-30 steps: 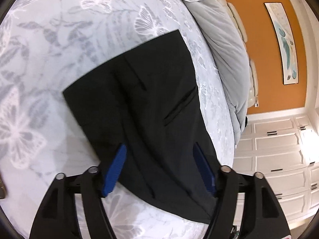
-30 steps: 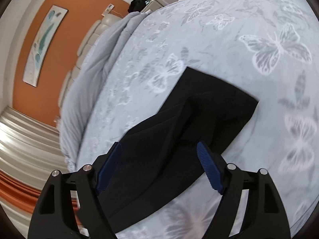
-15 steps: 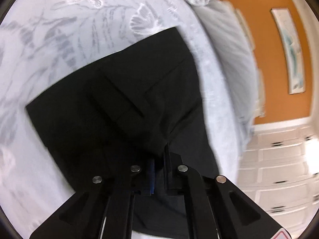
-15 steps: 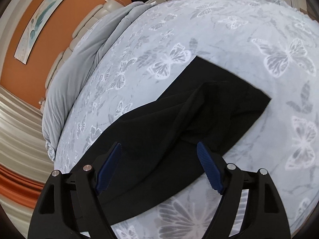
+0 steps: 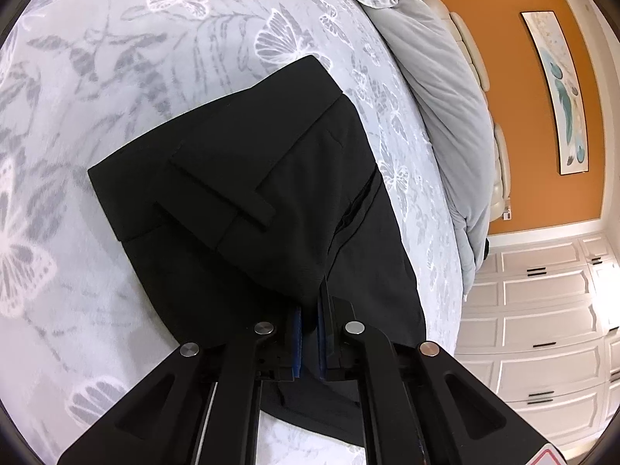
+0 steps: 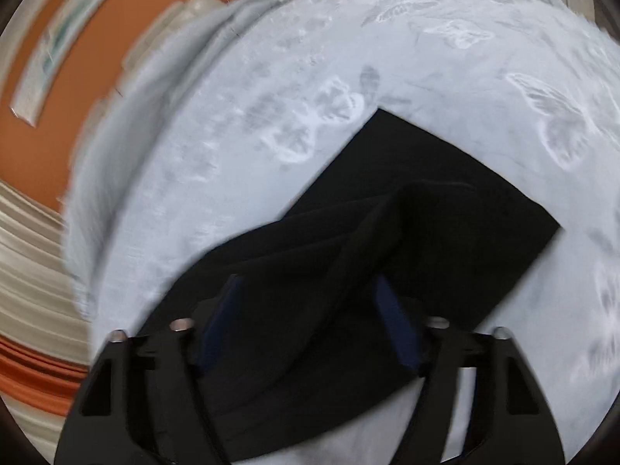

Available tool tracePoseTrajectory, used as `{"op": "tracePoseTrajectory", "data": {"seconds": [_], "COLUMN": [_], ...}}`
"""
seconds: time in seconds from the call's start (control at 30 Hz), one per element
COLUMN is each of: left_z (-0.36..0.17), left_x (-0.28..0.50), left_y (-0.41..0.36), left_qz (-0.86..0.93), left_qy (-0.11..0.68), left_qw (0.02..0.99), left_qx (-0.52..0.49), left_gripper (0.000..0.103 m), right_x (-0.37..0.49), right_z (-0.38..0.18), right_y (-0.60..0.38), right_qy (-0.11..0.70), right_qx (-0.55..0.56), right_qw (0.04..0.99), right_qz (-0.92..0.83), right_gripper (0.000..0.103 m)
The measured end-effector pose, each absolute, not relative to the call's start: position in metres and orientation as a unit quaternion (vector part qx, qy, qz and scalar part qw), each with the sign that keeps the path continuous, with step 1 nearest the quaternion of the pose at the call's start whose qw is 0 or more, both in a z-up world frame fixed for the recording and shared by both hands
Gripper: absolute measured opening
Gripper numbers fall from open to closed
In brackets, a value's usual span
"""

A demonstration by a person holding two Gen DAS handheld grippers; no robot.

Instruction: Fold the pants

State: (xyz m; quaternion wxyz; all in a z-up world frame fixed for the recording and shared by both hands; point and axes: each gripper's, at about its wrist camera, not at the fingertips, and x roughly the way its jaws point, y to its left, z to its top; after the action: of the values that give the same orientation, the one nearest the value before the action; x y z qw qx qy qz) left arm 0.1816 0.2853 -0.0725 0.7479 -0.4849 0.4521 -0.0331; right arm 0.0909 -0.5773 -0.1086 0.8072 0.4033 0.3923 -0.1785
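Observation:
Black pants (image 5: 252,193) lie on the butterfly-print bedspread (image 5: 97,77), waistband end toward the upper left in the left wrist view. My left gripper (image 5: 308,333) is shut on a pinched fold of the black cloth, which rises in a ridge to the blue pads (image 5: 297,345). The right wrist view is blurred. It shows the leg end of the pants (image 6: 445,224) with a raised crease running down between my right gripper's (image 6: 310,310) fingers. Its jaws are closing. The blue pads (image 6: 395,325) stand apart on either side of the crease, low over the cloth.
A rolled grey duvet (image 5: 438,89) lies along the cream headboard (image 5: 472,62) at the bed's far side. Behind are an orange wall with a painting (image 5: 562,93) and white cabinets (image 5: 542,329). Bare bedspread (image 6: 484,77) surrounds the pants.
My left gripper went from open over the pants to shut on a fold of them. My right gripper moved down closer to the pants and its jaws narrowed around the crease.

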Motion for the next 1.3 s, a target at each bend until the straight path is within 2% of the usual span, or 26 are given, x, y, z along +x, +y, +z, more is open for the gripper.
{"op": "tracePoseTrajectory", "data": {"seconds": [0.03,0.1,0.17,0.27,0.3,0.4,0.47,0.6,0.63,0.67,0.7,0.73,0.77,0.83,0.9,0.93,1.0,1.13,1.3], "left_z": [-0.073,-0.072,-0.058,-0.043,-0.046,-0.075,-0.086,-0.084,-0.083,-0.084,-0.086,-0.086,-0.088,-0.088,-0.088,-0.087,-0.090,-0.094,-0.091], "left_x": [0.184,0.188,0.184,0.178,0.177,0.179,0.178,0.173,0.173,0.173,0.173,0.174,0.173,0.174,0.173,0.174,0.175,0.178,0.176], "left_y": [0.286,0.289,0.293,0.293,0.294,0.299,0.301,0.304,0.305,0.305,0.304,0.303,0.303,0.303,0.302,0.301,0.300,0.299,0.297], "left_qz": [-0.032,-0.038,-0.066,-0.076,-0.069,-0.055,-0.047,-0.041,-0.040,-0.036,-0.034,-0.032,-0.029,-0.028,-0.028,-0.025,-0.024,-0.032,-0.027], "left_qy": [0.453,0.444,0.423,0.416,0.427,0.475,0.490,0.488,0.486,0.486,0.488,0.489,0.488,0.487,0.488,0.490,0.494,0.502,0.503], "left_qw": [0.748,0.749,0.762,0.791,0.792,0.755,0.740,0.745,0.746,0.745,0.745,0.744,0.744,0.744,0.744,0.748,0.748,0.739,0.746], "left_qx": [-0.484,-0.490,-0.487,-0.443,-0.431,-0.448,-0.458,-0.454,-0.454,-0.454,-0.454,-0.454,-0.456,-0.457,-0.456,-0.448,-0.443,-0.447,-0.435], "left_gripper": [0.004,0.003,0.003,0.003,0.004,0.004,0.004,0.004,0.004,0.004,0.004,0.004,0.004,0.004,0.004,0.004,0.004,0.004,0.004], "right_x": [0.096,0.093,0.075,0.047,0.044,0.044,0.045,0.044,0.043,0.042,0.043,0.046,0.047,0.044,0.034,0.027,0.023,0.031,0.038], "right_z": [-0.115,-0.096,-0.036,0.004,-0.005,-0.084,-0.112,-0.100,-0.100,-0.101,-0.104,-0.105,-0.105,-0.073,-0.005,0.010,0.006,-0.098,-0.112], "right_y": [-0.578,-0.582,-0.575,-0.563,-0.567,-0.594,-0.596,-0.592,-0.595,-0.600,-0.605,-0.613,-0.618,-0.613,-0.591,-0.584,-0.585,-0.625,-0.623], "right_qy": [0.401,0.364,0.270,0.226,0.240,0.354,0.407,0.388,0.377,0.364,0.356,0.350,0.338,0.279,0.181,0.164,0.188,0.348,0.365], "right_qx": [0.395,0.409,0.404,0.353,0.352,0.399,0.383,0.400,0.412,0.428,0.443,0.453,0.465,0.463,0.400,0.376,0.346,0.400,0.400], "right_qw": [0.806,0.819,0.867,0.903,0.898,0.834,0.816,0.820,0.820,0.817,0.812,0.807,0.804,0.832,0.896,0.911,0.914,0.828,0.820], "right_qz": [-0.186,-0.173,-0.112,-0.094,-0.105,-0.144,-0.151,-0.128,-0.124,-0.129,-0.138,-0.143,-0.149,-0.126,-0.063,-0.054,-0.092,-0.181,-0.184], "right_gripper": [0.002,0.001,0.001,0.001,0.001,0.001,0.002,0.017,0.034,0.041,0.041,0.015,0.001,0.001,0.000,0.000,0.000,0.001,0.001]}}
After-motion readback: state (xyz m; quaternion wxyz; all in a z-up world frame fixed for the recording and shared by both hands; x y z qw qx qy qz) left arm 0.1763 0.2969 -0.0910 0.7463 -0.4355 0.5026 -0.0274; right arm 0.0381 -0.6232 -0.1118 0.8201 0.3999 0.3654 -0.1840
